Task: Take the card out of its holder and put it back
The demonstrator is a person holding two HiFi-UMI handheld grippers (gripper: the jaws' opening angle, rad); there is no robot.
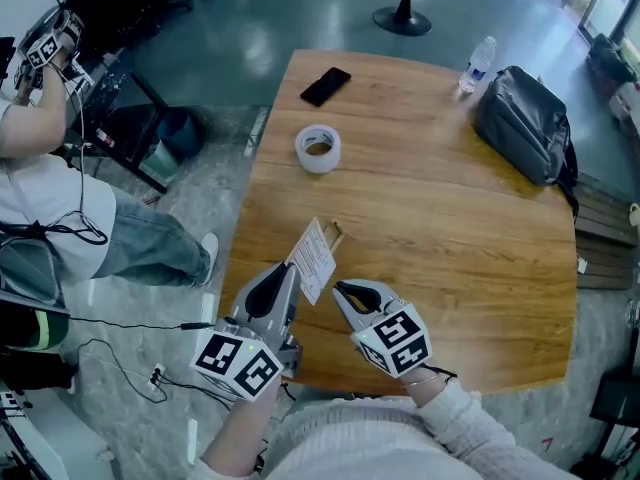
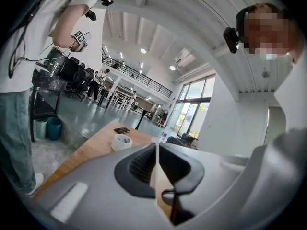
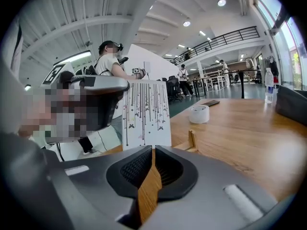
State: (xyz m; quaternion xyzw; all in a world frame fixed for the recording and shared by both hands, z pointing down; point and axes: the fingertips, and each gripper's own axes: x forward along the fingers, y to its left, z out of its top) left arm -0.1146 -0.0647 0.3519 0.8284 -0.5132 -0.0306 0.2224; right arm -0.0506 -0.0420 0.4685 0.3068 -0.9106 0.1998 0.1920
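A white card (image 1: pixel 312 258) printed with thin dark streaks is pinched by its lower edge in my left gripper (image 1: pixel 292 276), which is shut on it and holds it in the air over the table's near left part. In the left gripper view the card (image 2: pixel 157 163) shows edge-on between the pads of that gripper (image 2: pixel 157 145). The small wooden holder (image 1: pixel 333 233) stands on the table just beyond the card, with nothing in it. My right gripper (image 1: pixel 340 290) is shut and holds nothing, just right of the card. From the right gripper (image 3: pixel 153 150) I see the card (image 3: pixel 146 114) face-on and the holder (image 3: pixel 192 140) to its right.
On the wooden table (image 1: pixel 450 268) lie a roll of tape (image 1: pixel 318 148), a black phone (image 1: pixel 325 86), a water bottle (image 1: pixel 479 65) and a black bag (image 1: pixel 525 123) at the far right. A seated person (image 1: pixel 60 208) is left of the table.
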